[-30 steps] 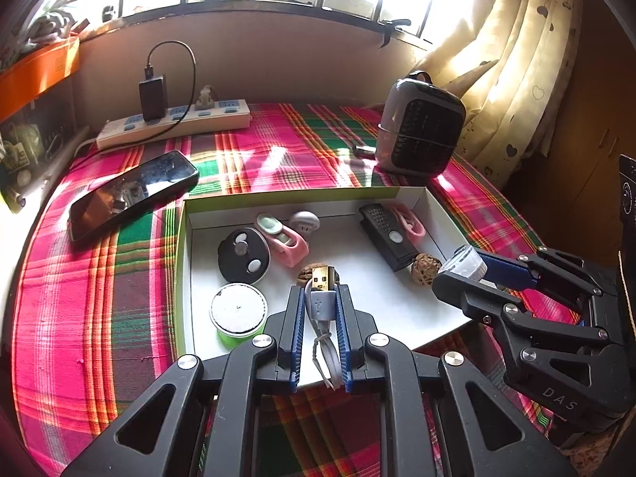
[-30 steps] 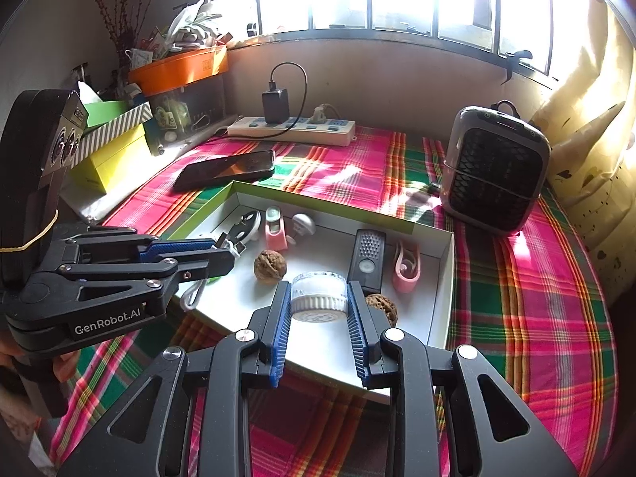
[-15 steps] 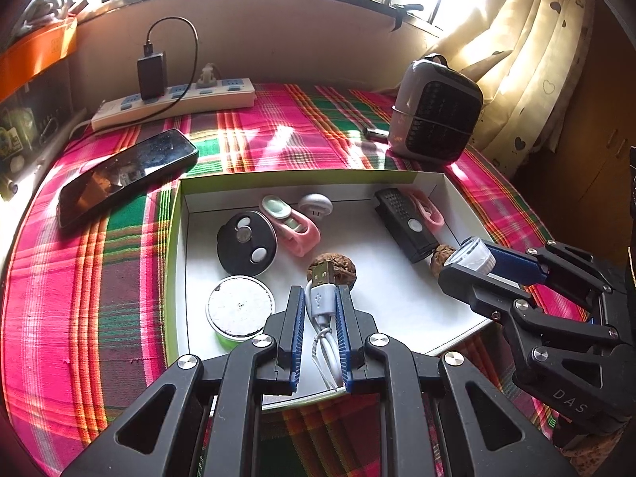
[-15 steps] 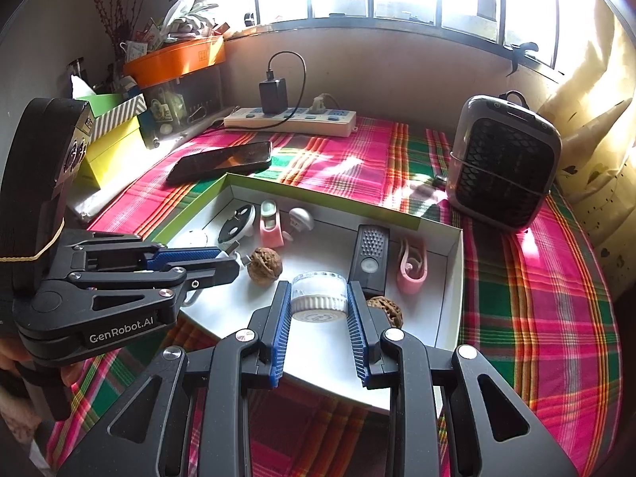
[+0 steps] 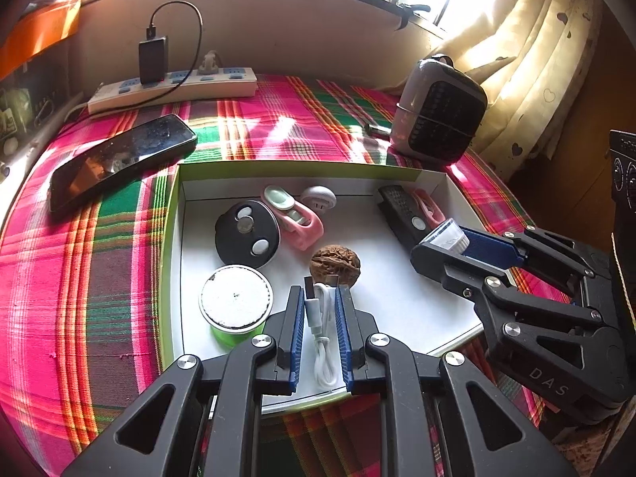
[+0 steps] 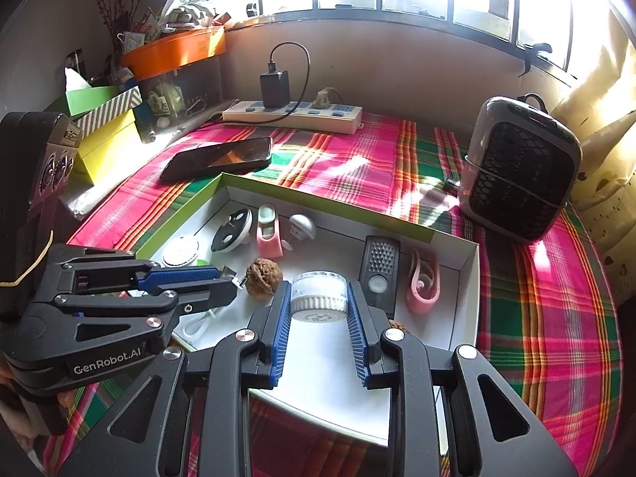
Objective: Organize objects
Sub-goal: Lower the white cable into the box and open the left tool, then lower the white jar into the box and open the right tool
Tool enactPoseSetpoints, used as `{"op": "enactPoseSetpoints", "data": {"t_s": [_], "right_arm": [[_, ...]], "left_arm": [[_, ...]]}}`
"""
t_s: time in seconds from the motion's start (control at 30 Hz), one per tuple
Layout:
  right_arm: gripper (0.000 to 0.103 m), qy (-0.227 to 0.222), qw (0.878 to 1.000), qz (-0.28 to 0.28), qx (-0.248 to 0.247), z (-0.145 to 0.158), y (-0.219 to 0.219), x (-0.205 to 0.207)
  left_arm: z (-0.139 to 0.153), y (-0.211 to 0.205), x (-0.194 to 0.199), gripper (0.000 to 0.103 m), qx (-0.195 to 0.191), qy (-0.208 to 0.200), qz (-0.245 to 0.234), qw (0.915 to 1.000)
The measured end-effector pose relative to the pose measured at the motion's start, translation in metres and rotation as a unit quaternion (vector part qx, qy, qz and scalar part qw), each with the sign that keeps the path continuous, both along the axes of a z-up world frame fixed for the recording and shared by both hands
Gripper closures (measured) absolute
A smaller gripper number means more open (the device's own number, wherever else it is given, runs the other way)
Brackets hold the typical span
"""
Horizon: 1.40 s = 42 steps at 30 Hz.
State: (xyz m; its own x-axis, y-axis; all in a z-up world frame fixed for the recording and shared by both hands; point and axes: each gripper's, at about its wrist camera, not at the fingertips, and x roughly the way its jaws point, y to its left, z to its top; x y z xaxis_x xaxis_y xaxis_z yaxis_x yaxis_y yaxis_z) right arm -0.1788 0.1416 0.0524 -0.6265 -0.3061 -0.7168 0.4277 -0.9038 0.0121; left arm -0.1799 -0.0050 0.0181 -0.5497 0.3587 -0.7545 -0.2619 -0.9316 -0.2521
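A white box with a green rim (image 5: 175,238) lies on the plaid cloth. My left gripper (image 5: 320,292) hovers over its near edge, shut on a white USB cable (image 5: 322,318) whose loop hangs down between the fingers. Just beyond the tips lies a walnut (image 5: 335,260). My right gripper (image 6: 318,290) is shut on a small white round jar (image 6: 318,298) above the box's near right part. The left gripper (image 6: 226,278) and the cable's loop (image 6: 198,324) show at the left of the right wrist view. In the left wrist view the right gripper (image 5: 441,242) is at the right.
The box holds a black disc (image 5: 246,234), a green-and-white tin (image 5: 235,302), a pink clip (image 5: 298,222), a white plug (image 5: 318,196), a black remote (image 5: 401,214) and a pink holder (image 6: 423,282). Behind it are a phone (image 5: 119,159), a power strip (image 5: 171,89) and a small heater (image 5: 437,111).
The right gripper has carried the jar a little farther in over the box. The left gripper has stayed over the near edge with the cable, and the walnut now shows beyond its tips.
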Motion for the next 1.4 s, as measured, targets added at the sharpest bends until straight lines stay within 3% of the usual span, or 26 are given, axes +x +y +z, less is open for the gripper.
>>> {"op": "enactPoseSetpoints", "data": {"t_s": [0.17,0.63,1.4], "right_arm": [[0.074,-0.005,1.000,0.003,0.005,-0.002,-0.009,-0.011],[0.074,-0.020,1.000,0.003,0.018,-0.015,-0.024,-0.037],[0.074,-0.037,0.999,0.004,0.014,-0.026,-0.035,-0.047]], "left_arm": [[-0.004,0.000,-0.001,0.083,0.001,-0.004,-0.001,1.0000],[-0.003,-0.002,0.000,0.083,0.002,0.009,-0.007,0.9999],[-0.004,-0.005,-0.002,0.083,0.020,0.007,-0.011,0.9997]]}}
